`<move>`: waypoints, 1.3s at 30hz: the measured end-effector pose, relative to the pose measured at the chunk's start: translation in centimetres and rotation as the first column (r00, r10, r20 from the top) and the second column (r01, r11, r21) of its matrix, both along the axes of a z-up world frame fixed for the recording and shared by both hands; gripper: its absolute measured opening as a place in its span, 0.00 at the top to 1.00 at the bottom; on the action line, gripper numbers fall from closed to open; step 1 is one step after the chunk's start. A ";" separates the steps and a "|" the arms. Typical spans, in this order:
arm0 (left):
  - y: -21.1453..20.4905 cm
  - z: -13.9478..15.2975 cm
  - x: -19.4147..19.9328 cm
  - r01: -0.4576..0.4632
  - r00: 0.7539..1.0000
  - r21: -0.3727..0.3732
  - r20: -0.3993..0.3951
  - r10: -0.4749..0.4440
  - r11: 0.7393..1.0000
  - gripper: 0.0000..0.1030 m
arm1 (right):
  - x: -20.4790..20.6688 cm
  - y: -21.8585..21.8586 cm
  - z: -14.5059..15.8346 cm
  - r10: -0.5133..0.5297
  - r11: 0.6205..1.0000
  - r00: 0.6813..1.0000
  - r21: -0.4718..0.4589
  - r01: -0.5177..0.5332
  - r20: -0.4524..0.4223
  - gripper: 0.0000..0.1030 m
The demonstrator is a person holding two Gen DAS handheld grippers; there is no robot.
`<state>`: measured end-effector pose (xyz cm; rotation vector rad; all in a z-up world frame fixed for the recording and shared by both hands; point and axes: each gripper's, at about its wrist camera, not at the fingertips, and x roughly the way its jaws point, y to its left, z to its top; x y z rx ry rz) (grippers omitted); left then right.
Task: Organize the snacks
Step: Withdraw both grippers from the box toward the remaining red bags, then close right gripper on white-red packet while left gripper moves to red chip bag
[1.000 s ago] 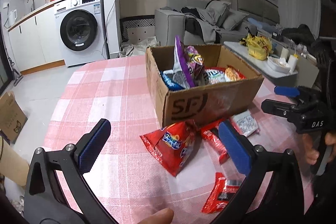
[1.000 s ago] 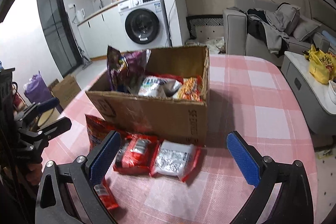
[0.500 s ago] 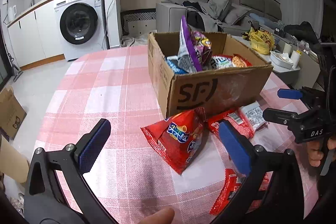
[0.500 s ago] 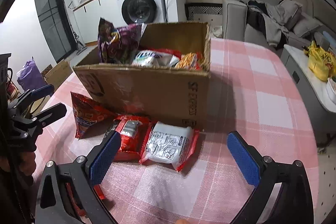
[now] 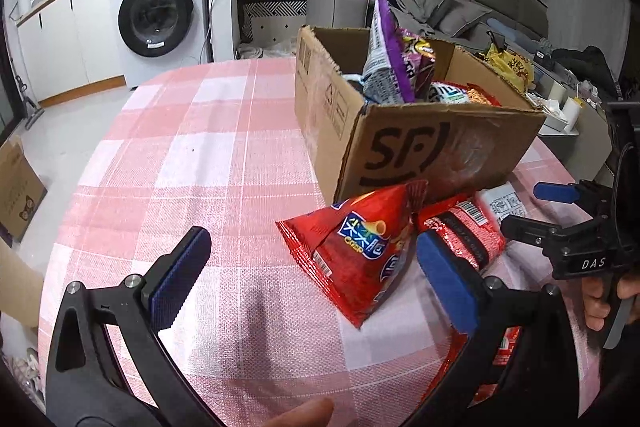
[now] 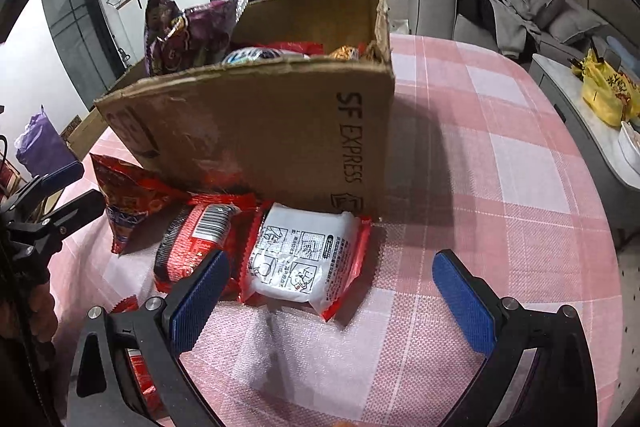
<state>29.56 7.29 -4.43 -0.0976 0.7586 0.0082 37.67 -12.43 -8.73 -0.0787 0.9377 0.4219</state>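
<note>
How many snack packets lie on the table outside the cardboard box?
4: a red chip bag by the box corner, a red noodle pack, a white-backed pack against the box, a small red packet under the left gripper. Others may be hidden.

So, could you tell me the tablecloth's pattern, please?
Pink-and-white checks on the tablecloth, clearest in the left wrist view.

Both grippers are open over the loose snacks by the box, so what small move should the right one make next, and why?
Probably ease the right gripper forward and down around the white-faced packet. Its fingers stand open and empty, the packet lies flat just ahead, against the cardboard box, still outside it.
</note>
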 end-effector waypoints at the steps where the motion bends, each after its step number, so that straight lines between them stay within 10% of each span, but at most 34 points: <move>1: 0.0 -0.1 0.1 0.000 1.000 0.000 -0.005 0.000 1.000 0.01 | 0.0 0.0 -0.1 -0.002 1.000 1.000 0.000 0.002 -0.003 0.00; 36: 0.3 -2.2 1.3 -0.004 0.999 0.001 -0.044 0.004 1.000 0.01 | 3.6 -0.9 -2.6 0.001 0.995 0.999 -0.101 -0.005 -0.037 0.01; 39: 0.3 -2.3 1.3 -0.004 0.999 0.002 -0.044 0.004 1.000 0.01 | 3.4 -1.2 -2.4 -0.006 0.997 1.000 -0.082 0.004 -0.018 0.18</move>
